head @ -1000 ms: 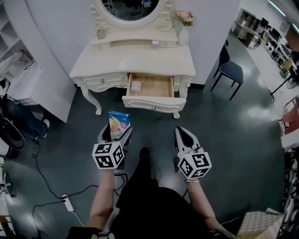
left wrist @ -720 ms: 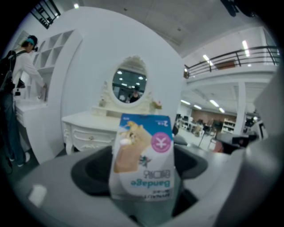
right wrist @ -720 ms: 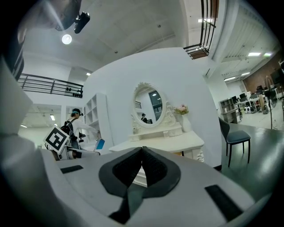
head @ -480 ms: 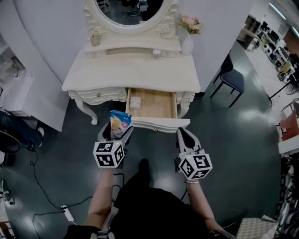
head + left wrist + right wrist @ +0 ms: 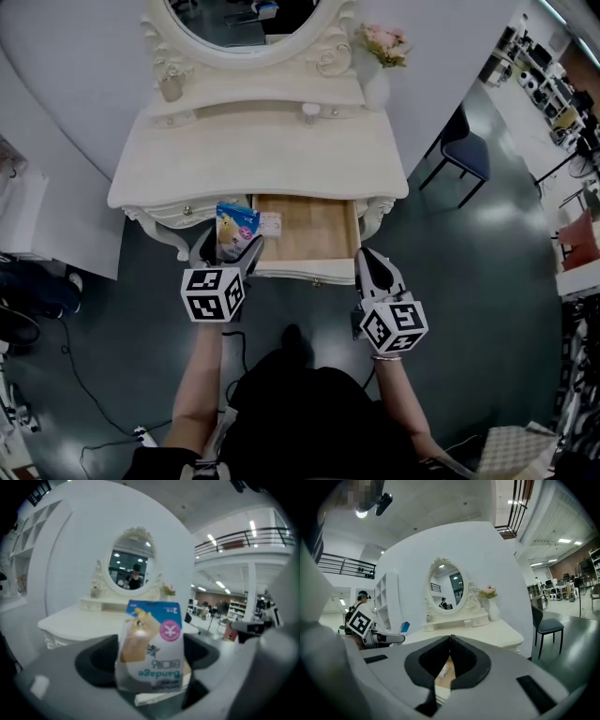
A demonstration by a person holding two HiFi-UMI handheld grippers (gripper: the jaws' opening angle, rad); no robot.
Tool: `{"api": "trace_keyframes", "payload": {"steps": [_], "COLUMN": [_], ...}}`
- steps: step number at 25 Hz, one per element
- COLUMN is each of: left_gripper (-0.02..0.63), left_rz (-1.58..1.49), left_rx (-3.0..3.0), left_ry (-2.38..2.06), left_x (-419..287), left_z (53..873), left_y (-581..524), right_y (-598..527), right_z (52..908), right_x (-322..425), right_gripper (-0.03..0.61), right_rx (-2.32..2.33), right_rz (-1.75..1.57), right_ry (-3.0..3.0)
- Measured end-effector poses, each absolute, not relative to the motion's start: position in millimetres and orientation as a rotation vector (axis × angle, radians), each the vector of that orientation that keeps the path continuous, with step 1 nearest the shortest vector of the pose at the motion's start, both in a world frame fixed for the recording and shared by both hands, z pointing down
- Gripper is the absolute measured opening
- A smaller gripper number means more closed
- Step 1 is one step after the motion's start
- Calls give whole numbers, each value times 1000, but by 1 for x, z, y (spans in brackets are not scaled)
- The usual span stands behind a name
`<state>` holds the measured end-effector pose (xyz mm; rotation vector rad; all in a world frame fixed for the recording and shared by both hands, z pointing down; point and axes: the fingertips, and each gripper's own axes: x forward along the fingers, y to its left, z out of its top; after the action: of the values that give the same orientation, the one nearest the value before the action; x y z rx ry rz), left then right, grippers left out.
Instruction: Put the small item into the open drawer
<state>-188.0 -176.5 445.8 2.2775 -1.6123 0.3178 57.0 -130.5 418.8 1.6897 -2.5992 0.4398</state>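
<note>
My left gripper (image 5: 228, 246) is shut on a small blue-and-white bandage packet (image 5: 234, 229), which stands upright between the jaws in the left gripper view (image 5: 152, 646). The packet hangs over the front left corner of the open wooden drawer (image 5: 319, 234) of a white dressing table (image 5: 253, 159). A small white box (image 5: 270, 223) lies in the drawer's left rear corner. My right gripper (image 5: 371, 265) is shut and empty, hovering at the drawer's front right corner; its jaws (image 5: 450, 656) meet tip to tip.
An oval mirror (image 5: 248, 23), a vase of pink flowers (image 5: 377, 66) and small jars (image 5: 309, 112) stand on the table top. A dark blue chair (image 5: 466, 150) sits to the right. Cables and dark gear (image 5: 28, 300) lie on the floor at left.
I have walked up to the dressing table. Both grippers now reach the drawer's front edge, and the packet in the left gripper has moved from over the floor to over the drawer's left corner.
</note>
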Motion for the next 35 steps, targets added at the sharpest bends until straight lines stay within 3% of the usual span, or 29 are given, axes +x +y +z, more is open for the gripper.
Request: {"api": "trace_keyframes", "payload": {"steps": [11,35], "left_gripper": [433,433], "left_rz": [398,1003], "left_rx": [2425,2813], "left_ry": [-1481,-624], "left_x": [-164,14], "left_z": [440,514], "left_y": [-239,-278], "right_y": [-163,-206], "right_z": [424,437], "right_x": [72,142], "right_gripper": [5,5], "right_rx": [1789,2002], "right_rz": [456,532], "right_ry": [-2514,-2372]}}
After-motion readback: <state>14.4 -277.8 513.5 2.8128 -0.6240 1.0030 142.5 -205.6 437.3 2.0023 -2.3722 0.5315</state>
